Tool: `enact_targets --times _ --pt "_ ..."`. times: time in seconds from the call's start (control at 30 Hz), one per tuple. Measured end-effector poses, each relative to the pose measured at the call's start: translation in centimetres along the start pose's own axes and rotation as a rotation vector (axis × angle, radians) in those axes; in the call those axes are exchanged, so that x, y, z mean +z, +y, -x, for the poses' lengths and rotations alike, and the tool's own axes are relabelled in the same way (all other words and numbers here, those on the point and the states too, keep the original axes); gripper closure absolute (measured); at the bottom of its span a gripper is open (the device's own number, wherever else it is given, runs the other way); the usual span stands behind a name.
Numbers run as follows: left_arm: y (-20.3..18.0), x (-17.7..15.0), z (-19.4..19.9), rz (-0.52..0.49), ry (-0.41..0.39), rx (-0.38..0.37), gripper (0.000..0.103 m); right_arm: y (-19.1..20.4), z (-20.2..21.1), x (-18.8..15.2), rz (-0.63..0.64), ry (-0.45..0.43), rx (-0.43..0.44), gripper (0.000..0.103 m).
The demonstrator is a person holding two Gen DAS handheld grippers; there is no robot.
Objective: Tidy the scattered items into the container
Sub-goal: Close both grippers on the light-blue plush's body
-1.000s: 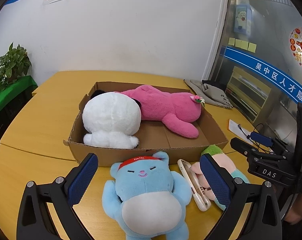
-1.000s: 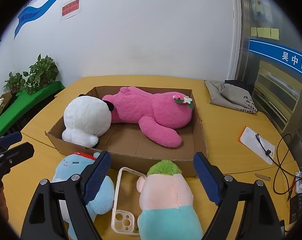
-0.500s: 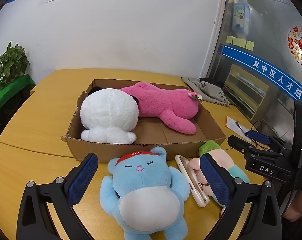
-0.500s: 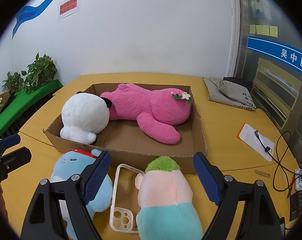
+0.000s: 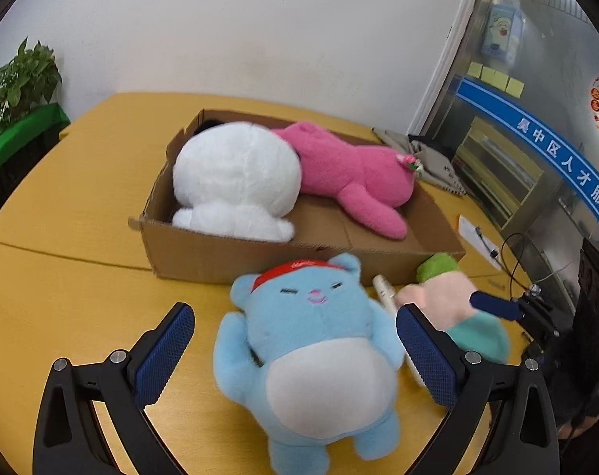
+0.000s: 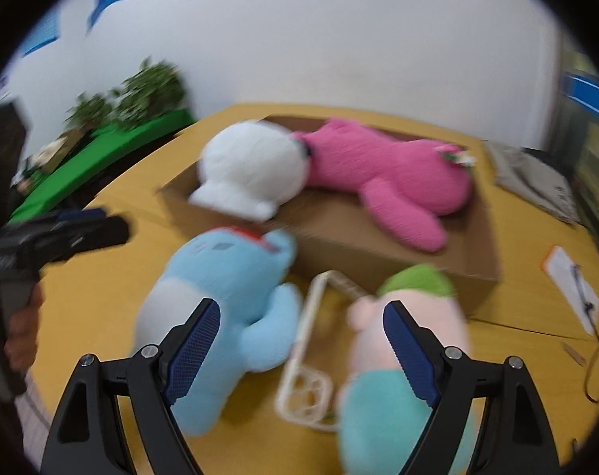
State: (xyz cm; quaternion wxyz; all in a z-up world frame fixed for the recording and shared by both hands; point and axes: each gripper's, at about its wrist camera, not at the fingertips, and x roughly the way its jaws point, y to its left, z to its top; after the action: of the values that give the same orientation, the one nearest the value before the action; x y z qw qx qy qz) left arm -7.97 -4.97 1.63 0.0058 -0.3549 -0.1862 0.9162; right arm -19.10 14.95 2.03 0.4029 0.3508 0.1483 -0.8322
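While our left gripper [image 5: 295,352] gapes around the blue bear [image 5: 311,352], our right gripper [image 6: 301,350] hangs released beside the cardboard box [image 5: 259,255].

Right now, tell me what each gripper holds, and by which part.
Nothing is held. The left gripper stands open around the blue plush; the right gripper is open over the phone case.

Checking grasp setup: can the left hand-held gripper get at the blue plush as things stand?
Probably yes. The left hand-held gripper is open, its fingers either side of the blue plush, with nothing between them.
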Motion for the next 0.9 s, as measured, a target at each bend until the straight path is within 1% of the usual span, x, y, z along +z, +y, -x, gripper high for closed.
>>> enact_targets --times 0.1,0.2,0.23,0.33,0.37,0.4,0.5,0.53,0.57,0.67,0.7,0.8,0.9 --pt "1.3 -1.0 -1.8 0.008 0.053 -0.013 0.0 2.6 -1.8 -1.1 0.05 0.043 0.114 0.018" --pt "2.5 -2.3 -4.1 0.017 0.118 -0.042 0.0 4.0 -4.1 -1.8 0.034 0.094 0.197 0.02" --pt "2.8 -2.8 -4.8 0.021 0.139 -0.057 0.001 4.2 -4.7 -1.8 0.034 0.102 0.213 0.022" --pt "3.3 -3.7 -5.3 0.064 0.167 -0.146 0.002 5.1 -6.0 -2.1 0.034 0.112 0.235 0.022" --pt "3.1 -3.9 -5.1 0.052 0.173 -0.17 0.003 5.5 -6.2 -2.3 0.037 0.11 0.245 0.022" --pt "2.8 -4.0 -4.9 0.027 0.172 -0.164 0.003 5.6 -6.2 -2.4 0.034 0.108 0.271 0.022" --pt "1.9 -5.0 -4.0 -0.065 0.175 -0.104 0.003 6.2 -5.6 -2.8 0.015 0.111 0.455 0.023" --pt "1.7 -5.5 -3.5 -0.083 0.175 -0.091 0.003 6.8 -5.4 -2.9 0.028 0.108 0.502 0.023" --pt "1.9 -5.7 -3.2 -0.087 0.175 -0.093 0.003 7.4 -5.2 -3.1 0.049 0.103 0.515 0.023" --pt "3.0 -6.5 -1.6 -0.058 0.169 -0.127 0.003 8.5 -5.0 -3.7 0.106 0.099 0.477 0.021" --pt "3.5 -6.7 -1.2 -0.044 0.166 -0.128 0.003 8.1 -5.1 -3.9 0.089 0.101 0.462 0.021" --pt "5.6 -6.6 0.2 0.005 0.134 -0.112 0.002 6.1 -5.2 -4.4 -0.005 0.121 0.478 0.021" --pt "8.5 -5.8 0.2 0.106 0.127 -0.088 0.002 3.8 -5.0 -5.0 -0.091 0.13 0.468 0.021"
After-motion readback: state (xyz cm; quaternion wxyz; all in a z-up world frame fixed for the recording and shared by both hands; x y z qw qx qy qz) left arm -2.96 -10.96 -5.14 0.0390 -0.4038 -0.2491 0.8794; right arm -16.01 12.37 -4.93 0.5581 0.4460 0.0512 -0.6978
